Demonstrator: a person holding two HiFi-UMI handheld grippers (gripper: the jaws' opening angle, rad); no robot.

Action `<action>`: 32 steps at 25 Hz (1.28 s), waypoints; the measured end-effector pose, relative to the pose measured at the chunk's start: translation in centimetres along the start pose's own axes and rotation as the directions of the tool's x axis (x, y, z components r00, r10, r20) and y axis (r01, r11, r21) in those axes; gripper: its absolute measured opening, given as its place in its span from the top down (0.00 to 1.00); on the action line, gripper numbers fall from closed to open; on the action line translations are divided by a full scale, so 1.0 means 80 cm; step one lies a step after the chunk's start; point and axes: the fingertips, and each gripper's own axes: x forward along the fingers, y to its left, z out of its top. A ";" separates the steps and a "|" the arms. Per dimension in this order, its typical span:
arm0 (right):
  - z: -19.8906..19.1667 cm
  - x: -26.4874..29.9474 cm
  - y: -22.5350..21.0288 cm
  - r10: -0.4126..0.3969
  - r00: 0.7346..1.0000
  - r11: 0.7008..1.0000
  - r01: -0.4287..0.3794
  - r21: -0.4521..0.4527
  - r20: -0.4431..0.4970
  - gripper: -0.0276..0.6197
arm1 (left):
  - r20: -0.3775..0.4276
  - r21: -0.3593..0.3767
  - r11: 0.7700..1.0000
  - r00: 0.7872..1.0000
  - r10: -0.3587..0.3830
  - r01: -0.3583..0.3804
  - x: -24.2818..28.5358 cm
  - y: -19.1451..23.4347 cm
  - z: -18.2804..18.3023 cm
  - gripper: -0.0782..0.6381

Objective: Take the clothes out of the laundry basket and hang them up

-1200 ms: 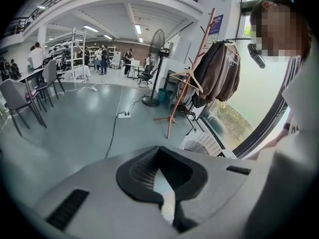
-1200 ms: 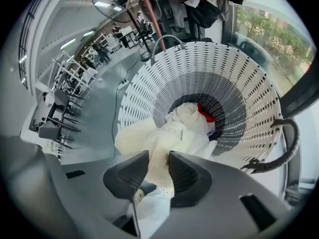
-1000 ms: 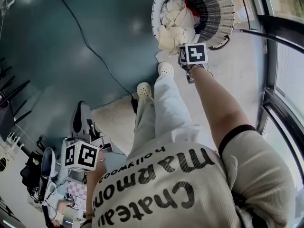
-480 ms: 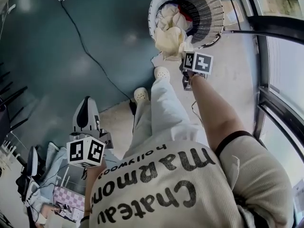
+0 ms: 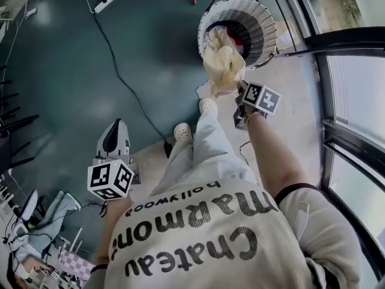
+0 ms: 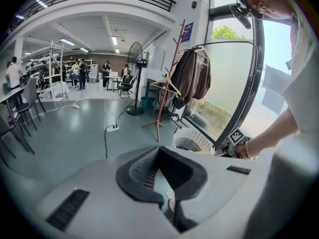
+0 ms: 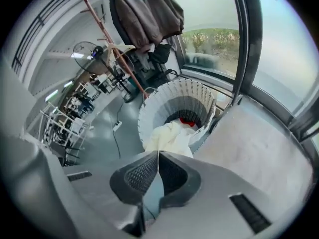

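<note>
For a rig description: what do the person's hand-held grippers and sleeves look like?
The left hand-held gripper and right hand-held gripper are pale grey with black ribbed pads; each carries a white cube of black square markers. The short cream sleeve ends in a black band.

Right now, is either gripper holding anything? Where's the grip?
Right gripper pinches the cream garment by one end, the rest trailing into the laundry basket. Left gripper is shut on nothing.

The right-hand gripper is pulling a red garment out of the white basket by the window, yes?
Not quite: the garment is cream, not red. The right gripper view shows the right gripper shut on a cream garment that trails out of the white basket by the window. A red garment lies inside the basket.
</note>
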 end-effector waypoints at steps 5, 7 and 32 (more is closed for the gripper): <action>0.021 -0.062 0.051 0.115 0.985 0.990 -0.125 0.069 0.128 0.91 | 0.044 -0.006 0.999 0.998 -0.045 0.046 -0.028 0.009 0.008 0.88; 0.028 -0.086 0.068 0.146 0.974 0.984 -0.162 0.080 0.174 0.91 | 0.071 -0.070 0.996 0.996 -0.053 0.058 -0.040 0.017 0.009 0.88; 0.185 -0.478 0.374 0.683 0.479 0.718 -0.577 -0.388 0.551 0.91 | 0.465 0.072 0.920 0.803 -0.373 0.385 -0.140 -0.050 0.132 0.88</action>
